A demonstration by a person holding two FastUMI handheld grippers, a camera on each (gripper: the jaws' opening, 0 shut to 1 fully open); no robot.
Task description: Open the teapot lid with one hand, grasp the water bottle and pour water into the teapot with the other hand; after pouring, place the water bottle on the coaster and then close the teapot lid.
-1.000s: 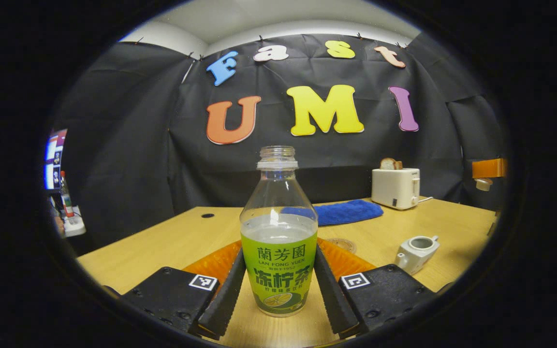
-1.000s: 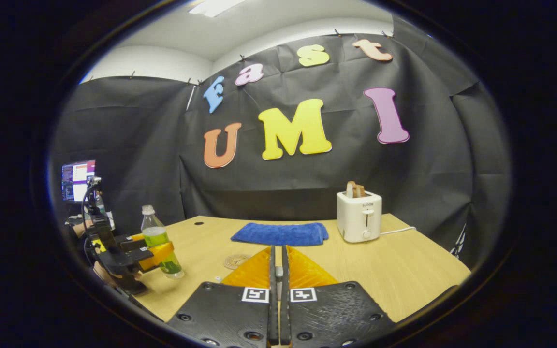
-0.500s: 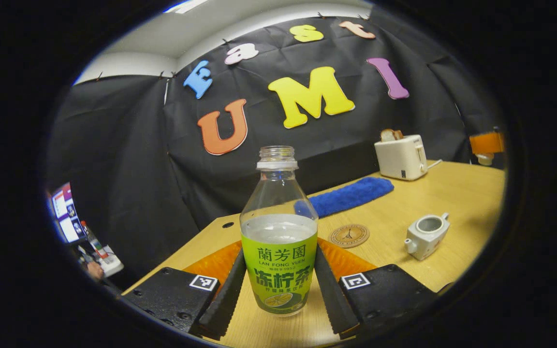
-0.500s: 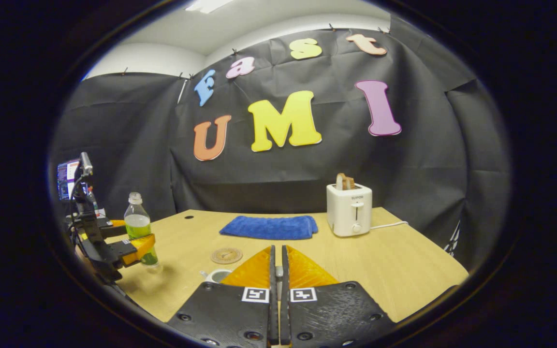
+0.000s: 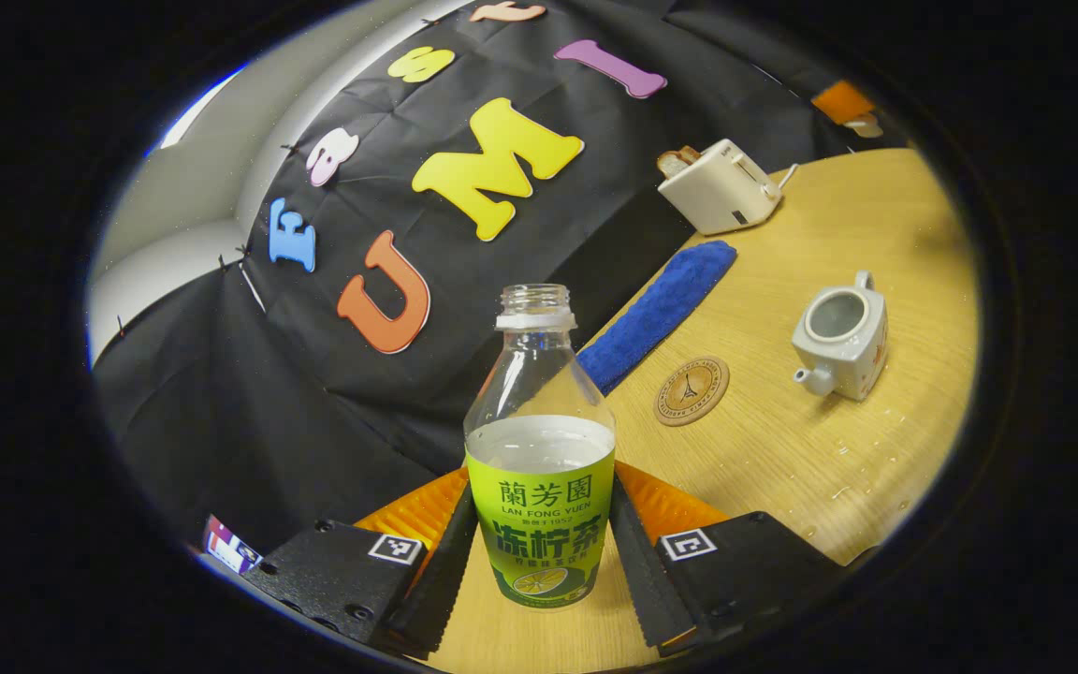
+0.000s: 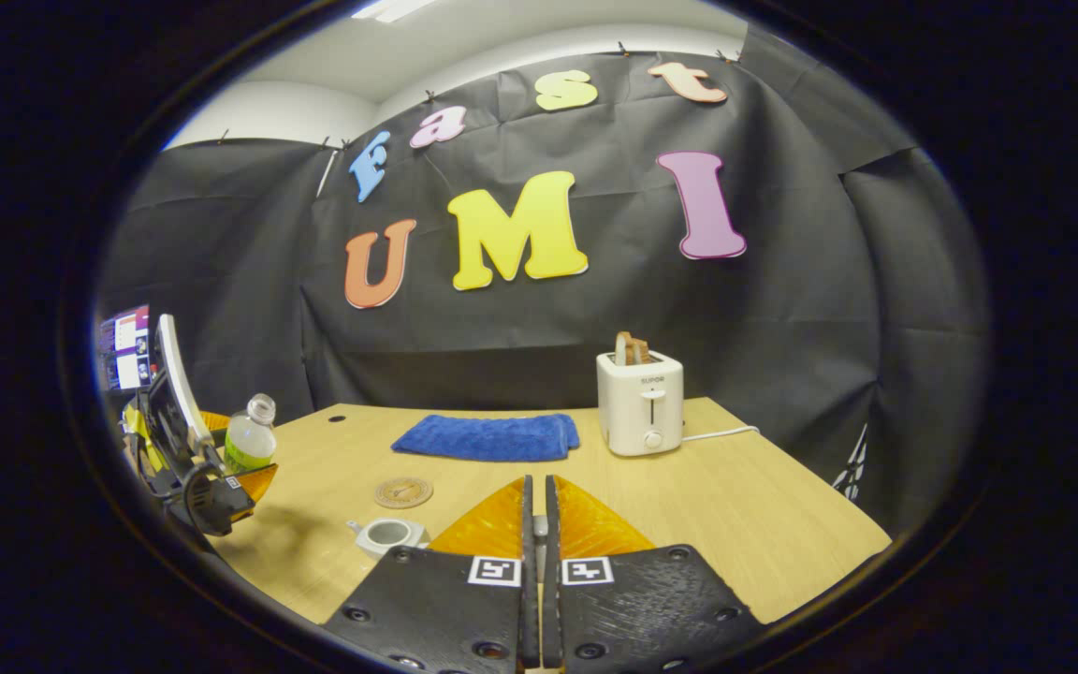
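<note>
A clear water bottle (image 5: 539,487) with a green label, cap off and about half full, sits between the fingers of my left gripper (image 5: 539,496), which is shut on its label. It is lifted off the table and leans toward the white teapot (image 5: 838,337), which stands lidless to the right. The round coaster (image 5: 691,390) lies between them. In the right gripper view, my right gripper (image 6: 536,491) is shut on a small pale piece, apparently the teapot lid (image 5: 865,122). It hovers just right of the teapot (image 6: 389,535). The bottle (image 6: 249,435) is at far left.
A folded blue towel (image 6: 483,437) lies at the back of the wooden table (image 6: 764,524), with a white toaster (image 6: 640,402) holding bread to its right. A few water drops (image 5: 866,449) dot the table near the teapot. A monitor (image 6: 127,346) glows at far left.
My left gripper has raised the bottle off the table and tipped it toward the teapot. The right gripper stays shut and has shifted slightly, bringing the teapot into its view.
</note>
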